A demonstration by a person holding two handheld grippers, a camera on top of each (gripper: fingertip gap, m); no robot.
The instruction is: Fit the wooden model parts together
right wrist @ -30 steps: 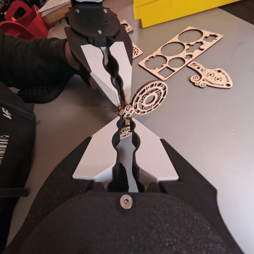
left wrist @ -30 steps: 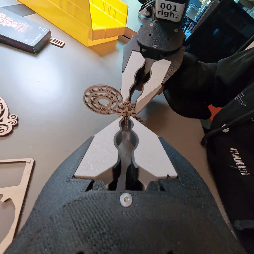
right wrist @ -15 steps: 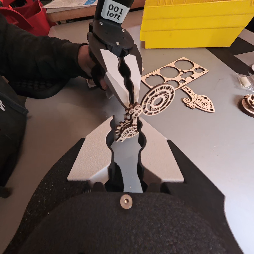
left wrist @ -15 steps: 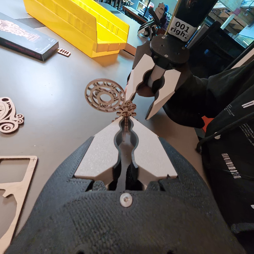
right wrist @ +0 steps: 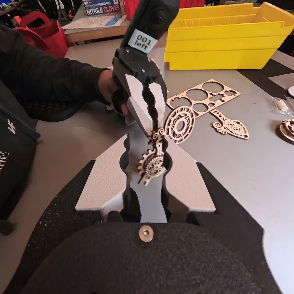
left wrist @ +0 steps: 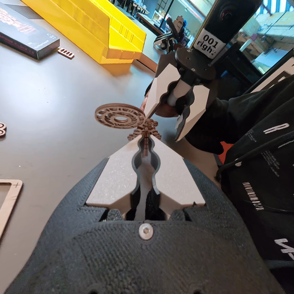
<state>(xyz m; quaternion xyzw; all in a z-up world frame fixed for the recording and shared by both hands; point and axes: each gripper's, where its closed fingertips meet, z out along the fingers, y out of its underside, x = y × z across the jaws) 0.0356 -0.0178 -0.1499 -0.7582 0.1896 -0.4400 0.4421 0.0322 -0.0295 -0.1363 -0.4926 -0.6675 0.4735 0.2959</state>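
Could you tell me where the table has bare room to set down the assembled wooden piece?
Bare table lies right of the right gripper, in front of the teardrop cutout. Another free stretch lies between the yellow bin and the left gripper. It is crowded around the punched sheet, and where the wooden piece is held.

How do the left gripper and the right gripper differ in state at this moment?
The left gripper is shut on the wooden model piece, pinching it at the tips; the right gripper is open and grips nothing. The left gripper alone holds the piece above the table, while the piece's gear end only hangs in the gap between the right gripper's fingers. Both have pale fingers on black bodies and are hand-held, facing each other.
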